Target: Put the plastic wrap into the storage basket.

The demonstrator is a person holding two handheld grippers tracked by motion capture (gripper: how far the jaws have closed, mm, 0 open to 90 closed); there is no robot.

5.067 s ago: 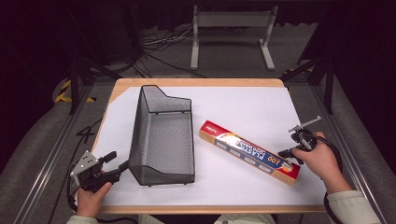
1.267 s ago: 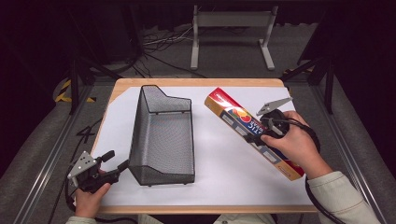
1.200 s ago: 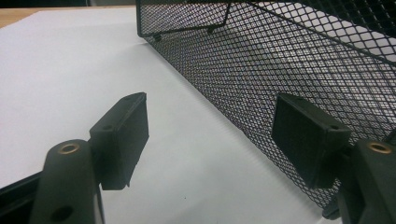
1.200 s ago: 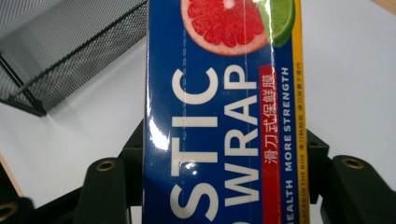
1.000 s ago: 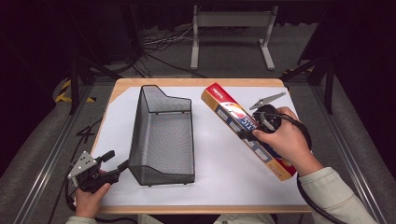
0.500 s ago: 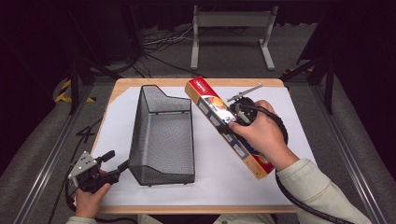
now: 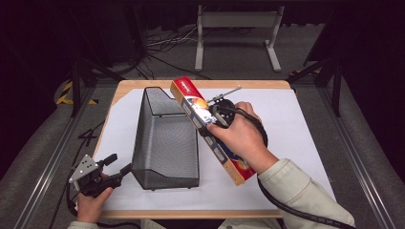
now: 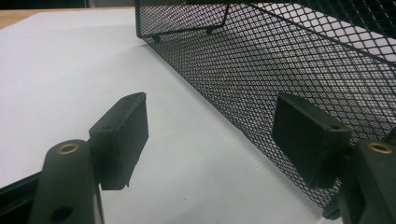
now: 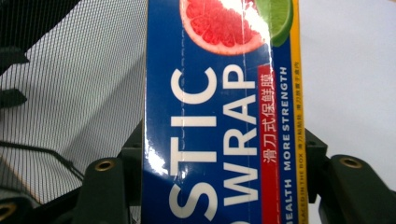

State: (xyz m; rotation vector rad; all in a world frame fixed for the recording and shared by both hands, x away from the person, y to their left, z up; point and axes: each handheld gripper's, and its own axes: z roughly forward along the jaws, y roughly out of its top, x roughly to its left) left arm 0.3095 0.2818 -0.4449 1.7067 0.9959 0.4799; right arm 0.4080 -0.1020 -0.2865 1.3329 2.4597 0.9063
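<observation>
A long plastic wrap box (image 7: 191,102), blue and red with an orange edge, is lifted off the table and slants from near right to far left. My right gripper (image 7: 212,119) is shut on it around its middle, and its far end reaches over the right rim of the black mesh basket (image 7: 143,133). In the right gripper view the box (image 9: 219,93) sits between both jaws of that gripper (image 9: 219,177), with basket mesh (image 9: 70,93) at left. My left gripper (image 7: 119,164) rests at the basket's near left corner. Its jaws (image 8: 210,135) stand open beside the mesh wall (image 8: 261,60).
A white sheet (image 7: 296,124) covers the wooden table top. Behind the table stands a grey metal frame (image 7: 236,24), with cables on the floor near it. Dark rails run along both sides of the table.
My right hand has carried the box leftward and a little farther away, from the table's right half to the basket's right rim. The left hand has stayed put.
</observation>
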